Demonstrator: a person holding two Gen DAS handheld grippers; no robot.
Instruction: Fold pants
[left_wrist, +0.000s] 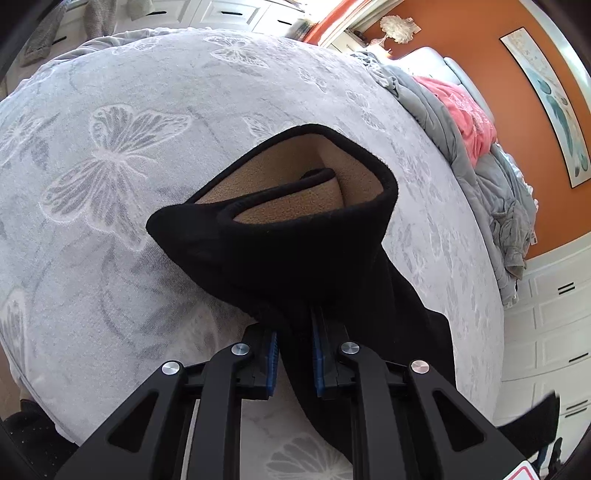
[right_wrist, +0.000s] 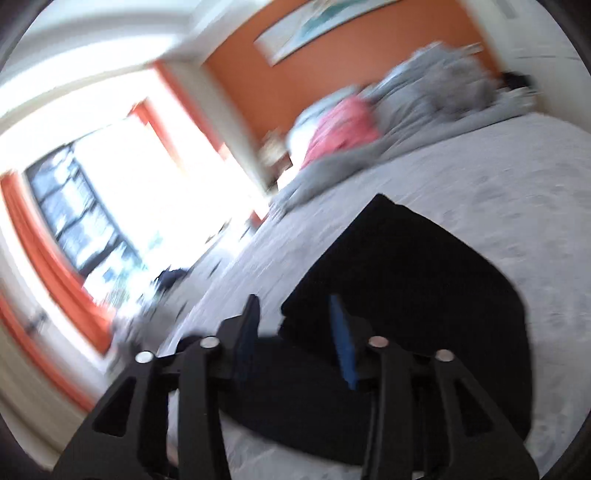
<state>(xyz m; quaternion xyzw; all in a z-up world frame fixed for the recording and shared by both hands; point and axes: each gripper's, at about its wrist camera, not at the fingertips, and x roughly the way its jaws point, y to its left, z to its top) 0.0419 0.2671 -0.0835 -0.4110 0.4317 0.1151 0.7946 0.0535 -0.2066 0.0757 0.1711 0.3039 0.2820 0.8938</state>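
Here the left gripper (left_wrist: 293, 332) is pinching a fold of the black pants (left_wrist: 295, 251), its two blue-padded fingers (left_wrist: 272, 363) drawn close together with the dark cloth squeezed between them. The fabric is running up from the pads and opening into a cuff or waist end whose tan fleece lining (left_wrist: 288, 206) is showing in two curled layers. That open end is hanging just above or resting on the grey bedspread (left_wrist: 129, 166), which is patterned with pale butterflies; which of the two cannot be told. A further strip of the black cloth is trailing down past the right side of the fingers toward the lower right edge of the view.

In the right wrist view, which is blurred, the right gripper (right_wrist: 295, 332) is standing with its fingers (right_wrist: 341, 339) spread apart, the blue pads clearly separated. The pads are pressing on nothing. The pants (right_wrist: 424, 288) are lying as a dark, flat shape on the grey bedspread (right_wrist: 517, 184) beyond and beneath the fingers, and the black cloth is showing in the gap between them without being gripped.

Along the far side of the bed a crumpled grey blanket (left_wrist: 476, 162) and a pink garment (left_wrist: 465, 110) are lying against an orange wall (left_wrist: 480, 48). A framed picture (left_wrist: 550, 99) is hanging on that wall.
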